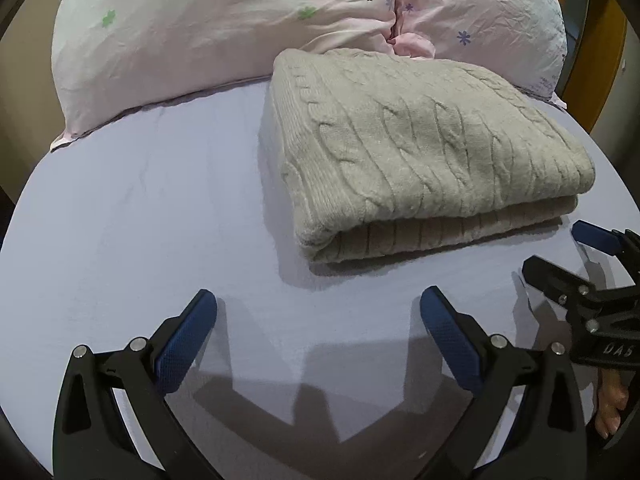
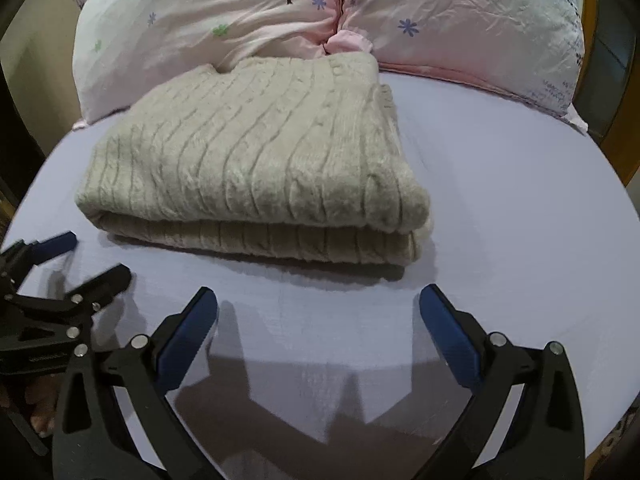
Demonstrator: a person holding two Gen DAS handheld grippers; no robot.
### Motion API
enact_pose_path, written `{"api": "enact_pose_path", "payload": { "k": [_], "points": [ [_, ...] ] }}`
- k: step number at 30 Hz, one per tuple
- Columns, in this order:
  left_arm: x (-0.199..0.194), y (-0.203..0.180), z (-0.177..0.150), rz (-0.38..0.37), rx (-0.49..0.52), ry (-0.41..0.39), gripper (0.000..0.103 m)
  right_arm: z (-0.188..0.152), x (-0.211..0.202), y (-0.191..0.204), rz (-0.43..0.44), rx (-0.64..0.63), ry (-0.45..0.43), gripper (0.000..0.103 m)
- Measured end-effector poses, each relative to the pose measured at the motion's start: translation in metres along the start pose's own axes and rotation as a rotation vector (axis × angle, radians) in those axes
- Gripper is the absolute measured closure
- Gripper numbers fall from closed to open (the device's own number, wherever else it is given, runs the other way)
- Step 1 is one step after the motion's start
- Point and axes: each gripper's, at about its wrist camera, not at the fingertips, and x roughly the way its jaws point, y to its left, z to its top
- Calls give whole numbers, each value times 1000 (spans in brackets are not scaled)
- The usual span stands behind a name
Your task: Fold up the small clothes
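Lavender sheet [image 1: 160,220] is spread over the bed, with pink flowered pillows [image 1: 224,28] propped at the far end. Against them a beige cable-knit sweater [image 1: 420,152] is laid, folded into a thick rectangle. Nearer, the left gripper [image 1: 318,312] and right gripper [image 2: 318,312] are held side by side above the sheet, each spread wide and gripping nothing, apart from the sweater.

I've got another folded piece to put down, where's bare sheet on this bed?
Bare lavender sheet left of the folded cable-knit sweater, and right of it up to the pillows. Crowded at the sweater's far edge against the pillows.
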Motion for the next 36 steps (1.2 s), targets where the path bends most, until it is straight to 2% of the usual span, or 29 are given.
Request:
{"api": "enact_pose_path", "payload": {
  "k": [2, 36],
  "points": [
    [0, 0, 1, 1, 0, -1, 1, -1, 3, 6, -28, -23, 7, 2],
    [1, 0, 0, -2, 7, -1, 1, -1, 4, 6, -31, -18, 7, 2]
  ]
}}
